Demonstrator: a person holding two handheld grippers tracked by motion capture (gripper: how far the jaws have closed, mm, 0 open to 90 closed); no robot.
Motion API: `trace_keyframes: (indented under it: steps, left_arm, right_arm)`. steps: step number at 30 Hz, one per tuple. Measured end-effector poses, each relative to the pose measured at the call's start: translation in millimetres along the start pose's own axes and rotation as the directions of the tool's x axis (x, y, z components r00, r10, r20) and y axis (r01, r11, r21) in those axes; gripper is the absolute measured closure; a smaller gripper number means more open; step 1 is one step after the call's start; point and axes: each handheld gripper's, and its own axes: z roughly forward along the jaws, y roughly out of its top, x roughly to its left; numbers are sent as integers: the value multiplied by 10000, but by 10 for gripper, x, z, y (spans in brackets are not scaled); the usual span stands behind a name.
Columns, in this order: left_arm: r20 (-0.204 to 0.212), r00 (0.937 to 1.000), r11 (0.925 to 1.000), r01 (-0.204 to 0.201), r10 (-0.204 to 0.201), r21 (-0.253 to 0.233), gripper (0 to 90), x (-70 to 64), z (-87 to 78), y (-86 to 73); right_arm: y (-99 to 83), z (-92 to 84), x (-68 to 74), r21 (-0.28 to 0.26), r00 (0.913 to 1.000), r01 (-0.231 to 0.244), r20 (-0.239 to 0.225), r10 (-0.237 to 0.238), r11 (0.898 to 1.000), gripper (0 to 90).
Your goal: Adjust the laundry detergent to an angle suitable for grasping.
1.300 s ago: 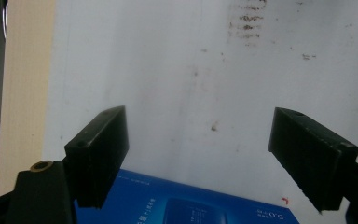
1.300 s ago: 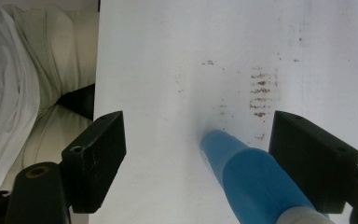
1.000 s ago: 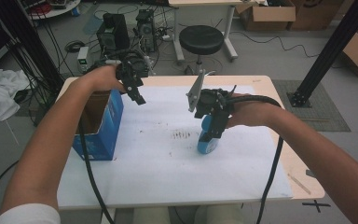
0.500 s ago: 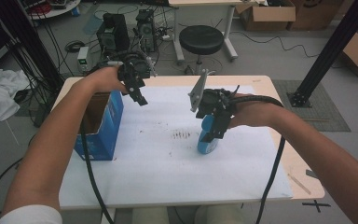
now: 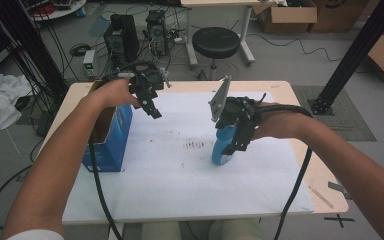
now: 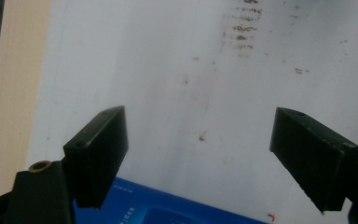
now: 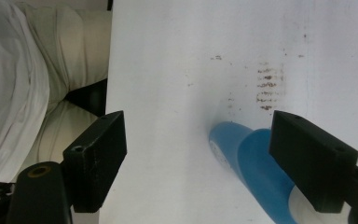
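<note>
A blue cylindrical bottle (image 5: 221, 151) stands upright on the white sheet (image 5: 180, 175) right of the middle. My right gripper (image 5: 240, 144) points down over it, open. In the right gripper view the bottle (image 7: 256, 170) sits low between the jaws, close to the right one, and neither pad presses on it; that gripper (image 7: 196, 119) is wide apart. An open blue cardboard box (image 5: 105, 140) stands at the table's left. My left gripper (image 5: 155, 111) hovers above its far right corner, open; its jaws have just been opening, with nothing between them (image 6: 198, 116). The box edge (image 6: 168, 212) lies below.
Brown smudges (image 5: 195, 145) mark the sheet between box and bottle. The wooden table edge (image 5: 325, 180) runs beyond the sheet on the right. Behind the table on the floor are a black stool (image 5: 215, 42), computer cases (image 5: 122, 30) and cardboard boxes (image 5: 280, 15).
</note>
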Motion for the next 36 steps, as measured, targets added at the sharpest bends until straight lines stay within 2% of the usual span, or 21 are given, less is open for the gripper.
trace_keyframes:
  steps: [8, 14, 22, 27, 31, 36]
  left_arm:
    - [101, 9999, 9999, 66, -67, 85, 203, -82, 90, -17]
    - [153, 9999, 9999, 73, -74, 84, 205, -201, 166, 29]
    - [-179, 9996, 9994, 208, -212, -260, 202, -389, 184, 96]
    - [-86, 9978, 9968, 646, -650, -469, 207, -470, 276, 95]
    - [-81, 9964, 9951, 840, -845, -516, 203, -517, 318, 99]
    - [-26, 9938, 9900, 1104, -1110, -876, 201, -628, 392, 100]
  right_arm:
    - [-146, -24, 73, 185, 10000, -55, 10, 55, 9998, 195]
    - [-399, -57, 146, 381, 9991, -421, 31, 420, 9984, 194]
    - [-657, -13, 159, 754, 9968, -800, 79, 796, 9939, 199]
    - [-773, -17, 139, 793, 9942, -1071, 122, 1064, 9911, 200]
    - [-857, -41, 136, 734, 9918, -1268, 225, 1254, 9892, 200]
    - [-937, -52, 121, 693, 9884, -1504, 296, 1487, 9862, 199]
